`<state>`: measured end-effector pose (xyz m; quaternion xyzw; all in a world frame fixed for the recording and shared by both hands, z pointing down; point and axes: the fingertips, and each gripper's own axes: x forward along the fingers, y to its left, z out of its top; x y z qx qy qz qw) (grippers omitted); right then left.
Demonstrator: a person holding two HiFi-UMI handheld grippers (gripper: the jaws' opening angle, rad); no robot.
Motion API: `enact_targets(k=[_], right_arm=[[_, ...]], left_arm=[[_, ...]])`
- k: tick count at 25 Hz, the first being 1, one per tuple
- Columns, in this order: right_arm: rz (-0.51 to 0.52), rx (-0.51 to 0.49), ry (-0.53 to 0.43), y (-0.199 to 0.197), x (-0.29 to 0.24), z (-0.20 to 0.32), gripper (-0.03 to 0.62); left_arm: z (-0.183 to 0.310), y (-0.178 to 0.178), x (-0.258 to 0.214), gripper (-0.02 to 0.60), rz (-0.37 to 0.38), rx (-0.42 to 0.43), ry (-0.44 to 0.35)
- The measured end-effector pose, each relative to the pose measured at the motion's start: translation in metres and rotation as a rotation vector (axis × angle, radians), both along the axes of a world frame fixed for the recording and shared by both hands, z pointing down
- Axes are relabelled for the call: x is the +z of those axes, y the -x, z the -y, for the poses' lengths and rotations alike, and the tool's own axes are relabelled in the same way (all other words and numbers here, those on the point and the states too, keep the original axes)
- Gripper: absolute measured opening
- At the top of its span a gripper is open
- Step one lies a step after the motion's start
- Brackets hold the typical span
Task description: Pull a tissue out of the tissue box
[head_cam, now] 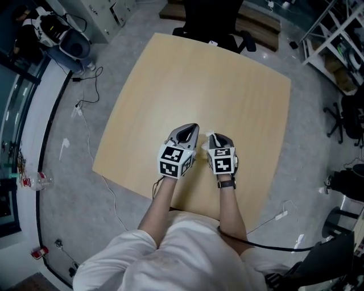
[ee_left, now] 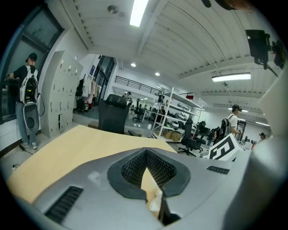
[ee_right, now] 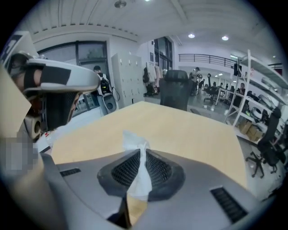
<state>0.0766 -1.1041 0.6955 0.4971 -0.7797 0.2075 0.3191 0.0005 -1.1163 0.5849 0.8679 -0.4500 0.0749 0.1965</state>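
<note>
White tissue [ee_right: 138, 177], thin and crumpled, drawn into a narrow twisted strip with a ragged tuft poking out past the tips; from the head view a small white peak over the tabletop [head_cam: 227, 79], toward its near edge and about midway across. Pinched by the right gripper [ee_right: 140, 152]: dark meshed fingers [ee_right: 119, 170] pressed together on the strip, almost closed, only the paper between them, the whole tool angled down toward the wood. Just beside it the left gripper [ee_left: 146, 167], the two side by side ahead of the person's forearms [head_cam: 162, 204]; there the fingers [ee_left: 132, 168] brought together to a point at the tips, with a thin slit lower down and a pale crumpled scrap [ee_left: 155, 202] showing in that slit, too little of it visible to tell what, or whether gripped. Tabletop of light wood grain, squarish with curved edges. Black office chair [head_cam: 219, 23] drawn up at the far side. Grey speckled floor [head_cam: 74, 187], with cables [head_cam: 85, 113] trailing at the left. Beyond, an open workroom: grey lockers [ee_right: 128, 74], white shelving racks [ee_left: 173, 112], rolling chairs [ee_left: 191, 141], long ceiling lights [ee_left: 137, 11], and a person with a backpack [ee_left: 27, 85] standing at the far left.
</note>
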Motion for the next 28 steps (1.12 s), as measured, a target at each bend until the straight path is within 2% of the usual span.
enact_targets(k=[7, 12, 17, 21, 25, 28], right_arm=[[0.068, 0.016, -0.279, -0.010, -0.129, 0.007, 0.037], [0.096, 0.063, -0.491, -0.029, -0.221, -0.006, 0.032], [0.145, 0.104, -0.660, -0.041, -0.297, -0.041, 0.032], [0.137, 0.109, -0.755, -0.043, -0.331, -0.067, 0.027], [0.121, 0.059, -0.816, -0.040, -0.346, -0.086, 0.026], [0.131, 0.063, -0.836, -0.038, -0.346, -0.093, 0.026]], left_arm=[[-0.005, -0.004, -0.058, -0.006, -0.049, 0.007, -0.111], [-0.019, -0.011, -0.121, -0.006, -0.065, 0.019, -0.244], [-0.049, -0.016, -0.183, -0.006, -0.074, 0.041, -0.372], [-0.068, -0.018, -0.210, -0.006, -0.083, 0.042, -0.435], [-0.082, -0.028, -0.220, -0.006, -0.095, 0.055, -0.457], [-0.088, -0.030, -0.221, -0.006, -0.087, 0.060, -0.481]])
